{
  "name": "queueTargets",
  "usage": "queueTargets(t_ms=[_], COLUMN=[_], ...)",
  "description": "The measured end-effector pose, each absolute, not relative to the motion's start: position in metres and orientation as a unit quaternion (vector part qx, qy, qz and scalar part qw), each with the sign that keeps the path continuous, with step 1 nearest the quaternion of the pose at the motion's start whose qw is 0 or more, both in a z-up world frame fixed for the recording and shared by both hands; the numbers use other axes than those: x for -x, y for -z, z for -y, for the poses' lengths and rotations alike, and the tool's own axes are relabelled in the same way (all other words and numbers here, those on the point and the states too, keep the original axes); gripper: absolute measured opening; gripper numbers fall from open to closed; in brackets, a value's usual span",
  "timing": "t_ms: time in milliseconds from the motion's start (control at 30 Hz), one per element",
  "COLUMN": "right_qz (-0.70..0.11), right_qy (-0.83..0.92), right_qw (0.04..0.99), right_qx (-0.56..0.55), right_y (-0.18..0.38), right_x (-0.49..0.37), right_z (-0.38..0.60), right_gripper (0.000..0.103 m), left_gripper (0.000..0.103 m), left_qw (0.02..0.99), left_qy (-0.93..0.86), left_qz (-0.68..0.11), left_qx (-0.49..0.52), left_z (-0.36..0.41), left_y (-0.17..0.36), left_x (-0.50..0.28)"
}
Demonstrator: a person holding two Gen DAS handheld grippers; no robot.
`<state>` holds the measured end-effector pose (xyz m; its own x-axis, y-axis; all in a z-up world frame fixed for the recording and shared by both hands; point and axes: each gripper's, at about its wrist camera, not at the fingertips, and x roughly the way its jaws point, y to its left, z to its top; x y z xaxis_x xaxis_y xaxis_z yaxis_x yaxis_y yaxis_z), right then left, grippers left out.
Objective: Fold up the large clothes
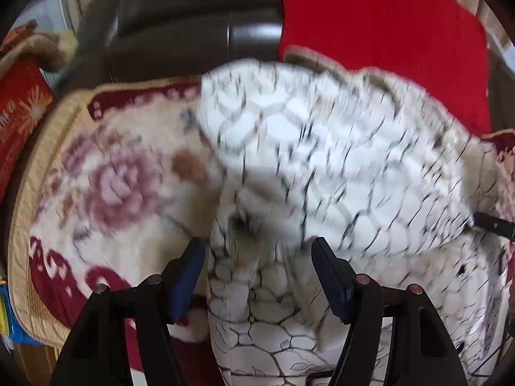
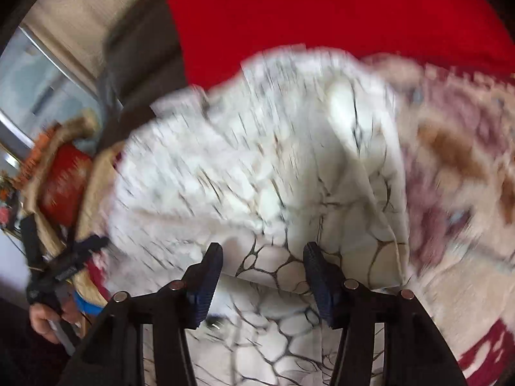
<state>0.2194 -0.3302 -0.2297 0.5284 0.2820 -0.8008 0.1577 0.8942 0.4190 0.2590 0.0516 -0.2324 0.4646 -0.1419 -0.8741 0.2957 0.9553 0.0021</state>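
Looking along the left gripper [image 1: 259, 251], both dark-padded fingers [image 1: 190, 276] stand wide apart, released, with nothing pinched between them. A white garment [image 1: 322, 160] printed with a dark cracked-web pattern fills the space ahead of the fingers and runs down between them toward the camera, heaped and blurred. It lies on a floral blanket [image 1: 112, 177], cream with pink roses and a maroon border, which spreads to the left of the fingers. Beyond the garment, ahead and to the right, a red cloth [image 1: 386, 25] hangs over a dark sofa back [image 1: 180, 25]. At the far right edge a dark fingertip of the right gripper [image 1: 492, 225] pokes in at the garment's side.

From the right gripper [image 2: 262, 257], the fingers [image 2: 322, 280] are likewise spread, gripping nothing. The same white garment [image 2: 257, 160] is bunched directly ahead and passes under and between them, a fold edge lying just past the tips. The floral blanket [image 2: 466, 177] shows to the right, the red cloth [image 2: 322, 9] ahead. Far left, a hand [image 2: 42, 321] holds the left gripper [image 2: 64, 267] beside the garment's edge.
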Motion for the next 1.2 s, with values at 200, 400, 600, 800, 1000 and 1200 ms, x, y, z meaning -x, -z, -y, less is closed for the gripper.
queueTargets(t_ms=[200,400,600,800,1000,1200], right_qz=[-0.465,-0.43,-0.444,-0.489,-0.521,-0.54], right_qy=[-0.056,-0.07,-0.066,-0.063,-0.067,-0.072], right_qw=[0.852,0.865,0.855,0.823,0.784,0.756], right_qx=[-0.235,-0.249,-0.258,-0.283,-0.33,-0.362], right_y=[0.197,0.173,0.193,0.234,0.286,0.332], right_x=[-0.2,-0.145,-0.083,-0.028,0.012,0.024], right_z=[0.334,0.369,0.403,0.428,0.449,0.455], right_gripper=[0.057,0.067,0.072,0.073,0.077,0.077], left_gripper=[0.069,0.079,0.083,0.083,0.083,0.08], left_qw=[0.852,0.839,0.806,0.732,0.679,0.654], left_qy=[0.14,0.182,0.238,0.292,0.369,0.411], left_qz=[-0.504,-0.512,-0.542,-0.593,-0.596,-0.584], left_qx=[-0.04,-0.018,0.015,0.164,0.22,0.249], left_z=[-0.083,-0.134,-0.166,-0.189,-0.185,-0.175], left_y=[0.229,0.235,0.272,0.334,0.365,0.37], left_x=[-0.238,-0.188,-0.13,-0.116,-0.098,-0.09])
